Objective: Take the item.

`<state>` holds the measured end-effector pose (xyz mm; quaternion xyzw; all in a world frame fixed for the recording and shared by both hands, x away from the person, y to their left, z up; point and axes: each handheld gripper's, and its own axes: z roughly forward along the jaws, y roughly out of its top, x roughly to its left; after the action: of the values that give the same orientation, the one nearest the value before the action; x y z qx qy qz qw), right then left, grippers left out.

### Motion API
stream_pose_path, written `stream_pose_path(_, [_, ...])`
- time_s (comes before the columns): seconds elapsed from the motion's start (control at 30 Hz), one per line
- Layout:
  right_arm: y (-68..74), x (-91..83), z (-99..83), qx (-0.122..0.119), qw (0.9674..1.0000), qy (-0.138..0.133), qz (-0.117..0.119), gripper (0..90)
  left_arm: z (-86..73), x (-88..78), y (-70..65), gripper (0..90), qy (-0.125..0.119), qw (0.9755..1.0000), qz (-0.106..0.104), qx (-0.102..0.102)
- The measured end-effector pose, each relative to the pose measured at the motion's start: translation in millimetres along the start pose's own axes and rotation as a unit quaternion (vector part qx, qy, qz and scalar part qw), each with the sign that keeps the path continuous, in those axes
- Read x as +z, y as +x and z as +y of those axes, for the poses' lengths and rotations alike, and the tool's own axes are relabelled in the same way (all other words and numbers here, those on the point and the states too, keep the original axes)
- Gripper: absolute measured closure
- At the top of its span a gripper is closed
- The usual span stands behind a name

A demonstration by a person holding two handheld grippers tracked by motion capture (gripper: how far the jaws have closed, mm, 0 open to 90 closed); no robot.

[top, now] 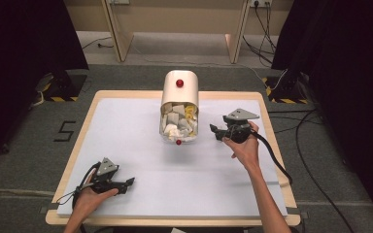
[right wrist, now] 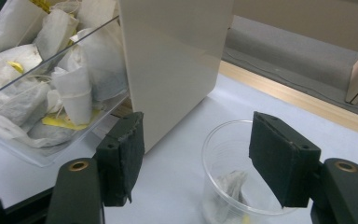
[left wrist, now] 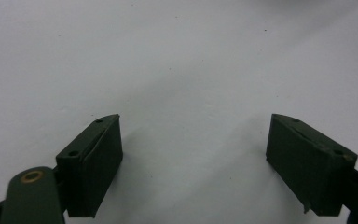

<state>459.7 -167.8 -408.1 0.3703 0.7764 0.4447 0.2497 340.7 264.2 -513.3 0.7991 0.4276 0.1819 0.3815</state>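
Right gripper (right wrist: pixel 193 158) has its jaws spread, nothing pinched; a clear plastic cup (right wrist: pixel 223 154) holding a white paper teabag (right wrist: pixel 230 186) sits just below them. Left gripper (left wrist: pixel 196 161) gapes wide over bare table.

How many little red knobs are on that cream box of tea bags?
2. One red knob sits on the top of the cream box; the other is on its clear, opened front drawer. Others may be hidden.
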Motion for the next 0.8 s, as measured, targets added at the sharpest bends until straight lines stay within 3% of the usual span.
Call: stream_pose_path(0.8, [21.0, -9.6, -11.3, -0.010, 0.9999, 0.006, 0.007, 34.2, -0.1, -0.1, 0.0, 17.9, 0.000, 1.0000, 0.000, 0.000])
